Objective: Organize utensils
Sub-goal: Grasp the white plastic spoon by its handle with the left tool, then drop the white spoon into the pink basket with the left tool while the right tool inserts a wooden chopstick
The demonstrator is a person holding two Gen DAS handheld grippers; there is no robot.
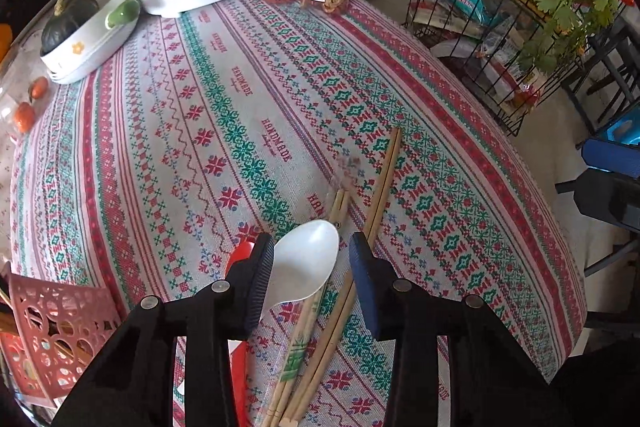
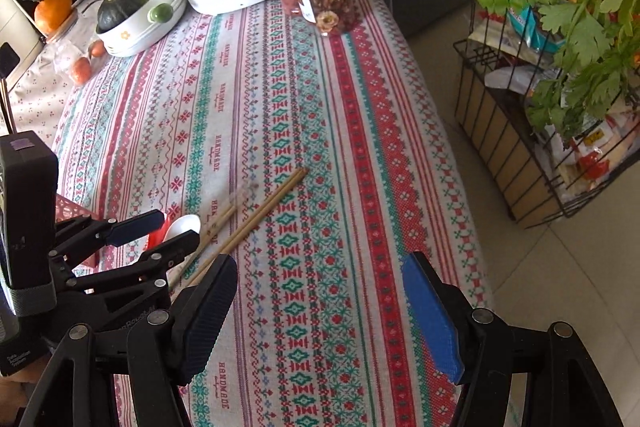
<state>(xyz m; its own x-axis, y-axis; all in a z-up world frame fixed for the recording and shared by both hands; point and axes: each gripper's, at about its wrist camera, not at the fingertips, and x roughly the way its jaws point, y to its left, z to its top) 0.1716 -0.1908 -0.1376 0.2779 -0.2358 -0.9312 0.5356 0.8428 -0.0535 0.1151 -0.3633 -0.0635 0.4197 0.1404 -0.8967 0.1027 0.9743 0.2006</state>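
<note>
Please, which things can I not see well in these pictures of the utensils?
- Red plastic spoon: left wrist view, mostly behind the left gripper.
- Pink perforated holder: contents unclear, cut by the frame edge.
- Wrapped bamboo chopsticks: tips blurred.
- White plastic spoon: right wrist view, partly hidden.

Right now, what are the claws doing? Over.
Left claw open over white spoon. Right claw open, empty. Chopsticks and red spoon crowd close.
</note>
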